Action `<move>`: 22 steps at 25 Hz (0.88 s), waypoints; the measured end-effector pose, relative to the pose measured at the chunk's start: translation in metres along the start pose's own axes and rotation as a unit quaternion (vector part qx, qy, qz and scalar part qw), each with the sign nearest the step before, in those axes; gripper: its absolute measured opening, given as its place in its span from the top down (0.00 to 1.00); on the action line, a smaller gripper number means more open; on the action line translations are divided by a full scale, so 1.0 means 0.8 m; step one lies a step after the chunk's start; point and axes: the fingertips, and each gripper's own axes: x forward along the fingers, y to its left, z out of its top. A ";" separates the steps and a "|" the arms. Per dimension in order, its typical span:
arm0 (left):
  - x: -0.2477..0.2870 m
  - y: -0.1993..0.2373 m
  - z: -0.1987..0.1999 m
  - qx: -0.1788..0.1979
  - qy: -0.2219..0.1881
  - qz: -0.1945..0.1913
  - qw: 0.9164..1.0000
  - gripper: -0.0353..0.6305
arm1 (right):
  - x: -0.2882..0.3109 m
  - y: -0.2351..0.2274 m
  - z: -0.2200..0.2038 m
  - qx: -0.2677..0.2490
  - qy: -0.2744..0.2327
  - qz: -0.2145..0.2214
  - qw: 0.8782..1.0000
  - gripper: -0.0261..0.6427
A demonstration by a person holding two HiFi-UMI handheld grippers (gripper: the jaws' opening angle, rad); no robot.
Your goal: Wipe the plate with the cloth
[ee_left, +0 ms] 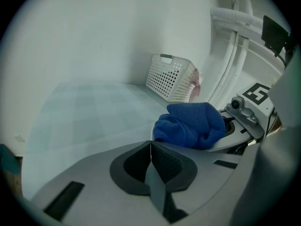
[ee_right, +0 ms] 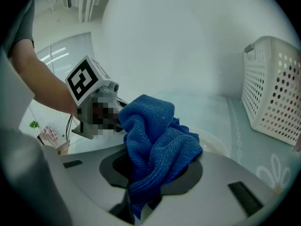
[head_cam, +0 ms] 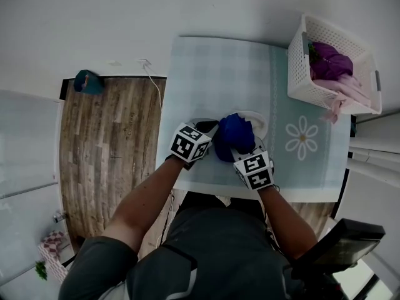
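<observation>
A bunched blue cloth (head_cam: 234,133) lies over a white plate (head_cam: 261,122) at the near middle of the table. My right gripper (head_cam: 240,149) is shut on the cloth (ee_right: 155,135), which bulges out of its jaws, with the plate's rim (ee_right: 214,144) showing just beyond. My left gripper (head_cam: 212,130) sits at the plate's left side. In the left gripper view its jaws (ee_left: 150,147) are closed with a thin white edge of the plate (ee_left: 150,142) between them, and the cloth (ee_left: 193,124) is just to the right.
A white perforated basket (head_cam: 312,74) holding purple and pink fabric stands at the table's far right corner. The pale checked tablecloth (head_cam: 212,67) stretches beyond the plate. Wood floor (head_cam: 106,142) lies to the left, with a teal object (head_cam: 87,81) on it.
</observation>
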 end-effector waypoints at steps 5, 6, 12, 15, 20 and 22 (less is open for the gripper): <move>-0.002 -0.004 -0.002 -0.004 0.005 -0.028 1.000 0.93 | 0.001 -0.002 0.000 0.011 0.003 0.017 1.000 0.77; -0.002 -0.006 -0.002 -0.003 0.008 -0.032 0.999 0.93 | -0.001 -0.002 0.000 0.014 0.001 0.021 1.000 0.77; 0.000 -0.008 -0.001 0.024 0.022 -0.032 0.999 0.93 | 0.001 -0.002 0.002 0.001 0.000 0.019 1.000 0.77; 0.000 -0.010 -0.001 0.045 0.027 -0.020 0.998 0.93 | -0.003 -0.005 0.000 -0.001 0.004 0.007 1.000 0.77; -0.002 -0.009 0.000 0.048 0.025 -0.005 0.999 0.93 | -0.025 -0.023 -0.011 0.006 0.004 -0.009 1.000 0.77; -0.001 -0.009 -0.001 0.048 0.024 -0.002 0.999 0.93 | -0.034 -0.038 -0.018 0.016 0.003 -0.018 1.000 0.77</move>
